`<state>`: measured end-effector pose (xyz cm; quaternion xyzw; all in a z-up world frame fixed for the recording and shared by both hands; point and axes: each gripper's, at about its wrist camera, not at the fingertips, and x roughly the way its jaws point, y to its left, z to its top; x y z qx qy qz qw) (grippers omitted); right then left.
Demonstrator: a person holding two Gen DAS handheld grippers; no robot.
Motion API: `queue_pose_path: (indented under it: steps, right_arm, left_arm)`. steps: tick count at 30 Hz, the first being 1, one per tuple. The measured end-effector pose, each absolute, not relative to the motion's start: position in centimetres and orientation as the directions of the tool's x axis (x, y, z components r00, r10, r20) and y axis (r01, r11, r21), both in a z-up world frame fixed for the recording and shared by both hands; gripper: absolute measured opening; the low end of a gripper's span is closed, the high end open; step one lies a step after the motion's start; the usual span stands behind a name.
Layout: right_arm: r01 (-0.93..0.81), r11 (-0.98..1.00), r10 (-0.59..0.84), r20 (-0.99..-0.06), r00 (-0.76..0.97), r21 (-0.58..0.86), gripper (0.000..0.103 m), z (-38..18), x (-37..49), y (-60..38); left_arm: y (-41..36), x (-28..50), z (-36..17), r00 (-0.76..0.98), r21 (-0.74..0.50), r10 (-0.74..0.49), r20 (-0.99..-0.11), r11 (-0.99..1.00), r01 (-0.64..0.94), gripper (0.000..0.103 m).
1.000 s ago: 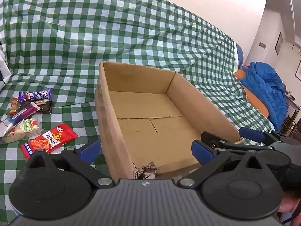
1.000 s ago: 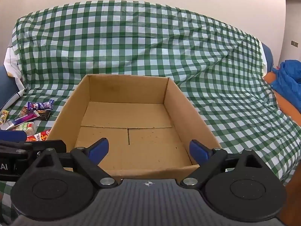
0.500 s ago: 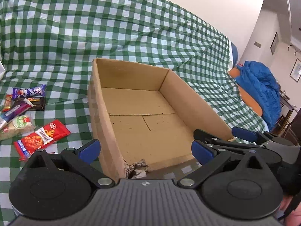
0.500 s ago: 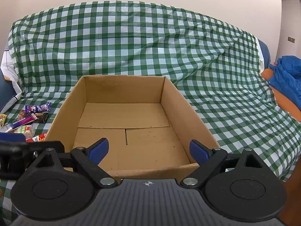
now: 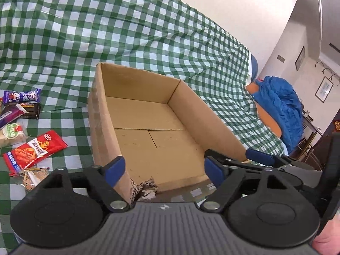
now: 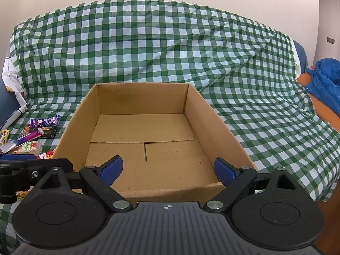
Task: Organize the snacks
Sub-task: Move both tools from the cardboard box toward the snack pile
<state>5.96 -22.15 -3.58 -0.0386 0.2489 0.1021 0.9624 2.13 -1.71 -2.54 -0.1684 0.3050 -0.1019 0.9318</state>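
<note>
A green-checked cloth (image 6: 170, 42) is draped beneath an empty cardboard box (image 6: 218, 127). Snack packets (image 5: 34, 148), partly cut off, are piled left of it. The left gripper (image 5: 163, 170) is seen closing astride the box's torn corner; the right gripper (image 6: 167, 169) is held open, nothing gripped.

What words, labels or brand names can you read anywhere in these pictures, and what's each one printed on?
None can be quoted for certain.
Red snack packet: white Chinese characters and an oval logo, too blurred to read.
Purple wrapper: white lettering, illegible.
Green-labelled clear packet: print too small.
Cardboard box: no print visible.
</note>
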Motion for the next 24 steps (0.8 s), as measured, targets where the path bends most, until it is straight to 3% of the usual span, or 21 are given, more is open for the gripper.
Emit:
queue_pose_path:
  steps: [7,20,24]
  right_arm:
    - [-0.219,0.976,0.183,-0.483,0.857,-0.019,0.093,-3.5,6.1,-22.2]
    - [-0.227,0.973,0.186,-0.483,0.856,-0.029,0.093,-3.4,6.1,-22.2]
    - [-0.232,0.972,0.192,-0.502,0.843,-0.02,0.093,-3.3,6.1,-22.2]
  left_arm:
    - [-1.6,2.3,-2.9,0.774,-0.42,-0.337,-0.536,0.902,0.102,0.054]
    - [-1.1,2.1,-2.8,0.769,-0.464,-0.385,-0.51,0.876,0.131,0.044]
    - [-0.3,2.1,-2.7,0.77,-0.497,-0.399,-0.498,0.859,0.124,0.032]
